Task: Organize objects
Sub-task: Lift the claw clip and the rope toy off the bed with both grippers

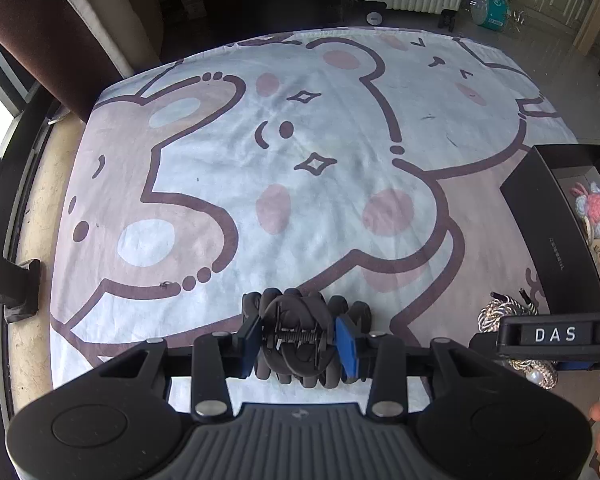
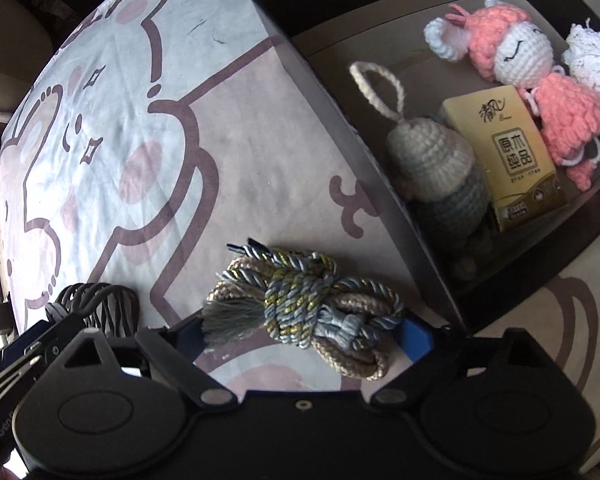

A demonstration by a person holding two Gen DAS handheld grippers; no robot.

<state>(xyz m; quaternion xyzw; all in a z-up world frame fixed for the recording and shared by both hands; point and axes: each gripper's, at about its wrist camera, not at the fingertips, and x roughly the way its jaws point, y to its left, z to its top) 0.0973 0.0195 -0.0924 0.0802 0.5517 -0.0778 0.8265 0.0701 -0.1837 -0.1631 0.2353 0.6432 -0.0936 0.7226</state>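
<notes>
While the left claw (image 1: 303, 340) grips the black hair clip (image 1: 300, 336), the wide-open right claw (image 2: 304, 336) straddles the rope bundle (image 2: 304, 312), needing to close before lifting it into the box (image 2: 340, 128).

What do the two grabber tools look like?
Each hand-held gripper, left and right, has a black plastic body with round caps, silver rivets on jointed black linkages, and blue pads on its fingers. The left one's base is ribbed grey. White letters "DAS" mark the right one's side.
</notes>
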